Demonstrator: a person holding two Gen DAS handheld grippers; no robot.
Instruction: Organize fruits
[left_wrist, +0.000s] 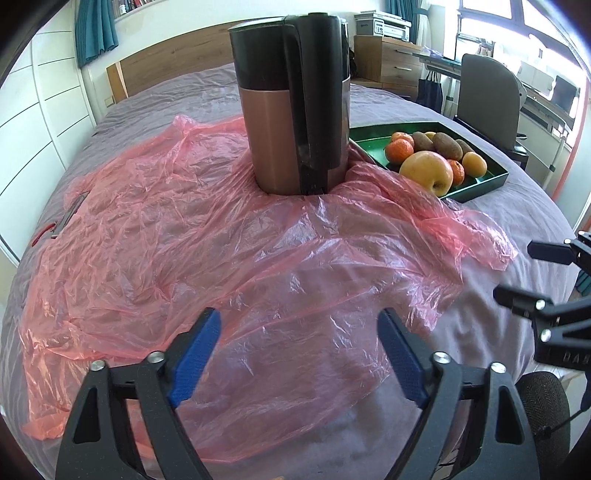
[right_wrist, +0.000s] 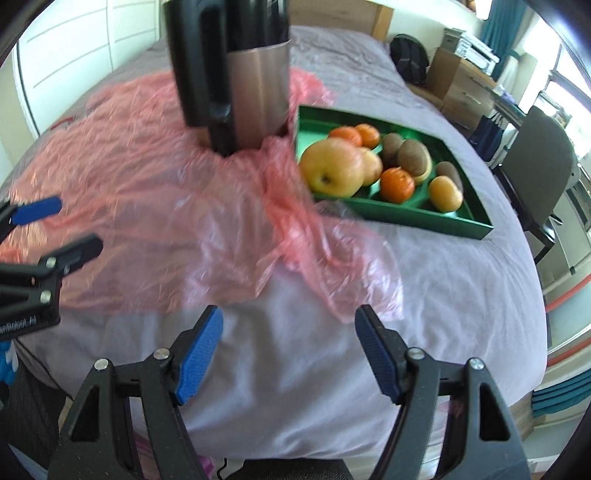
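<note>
1. Jaws spread wide on both tools, nothing between them. Left gripper (left_wrist: 299, 354) hangs over pink plastic sheet (left_wrist: 207, 236); right gripper (right_wrist: 290, 354) hangs over bare grey bed (right_wrist: 295, 369).
2. Fruit all sits in green tray (right_wrist: 424, 218) on the bed, just right of a tall copper-and-black kettle (left_wrist: 295, 110) standing on the plastic.
3. In the tray: a large yellow apple (right_wrist: 334, 166) at the near-left corner, tangerines (right_wrist: 397, 184), brown kiwis (right_wrist: 413, 157), one small yellow-orange fruit (right_wrist: 445, 192). Fruit lies mixed and touching; tray floor seems moulded into hollows, though the layout is hard to read.
4. Plastic edge laps against the tray's near-left side, close under the apple.
5. Key relation: tray lies ahead and to the right of both pairs of jaws. Right gripper is nearer, with an unobstructed line. From the left gripper, the kettle stands partly in the way.
6. Tray's long near edge runs diagonally, near-right to far-left. Kiwis' long axes point roughly away from the right wrist camera.
7. Judgement: fruit gathered in the tray fits either sorting finished or sorting still due; pictures do not settle which.
</note>
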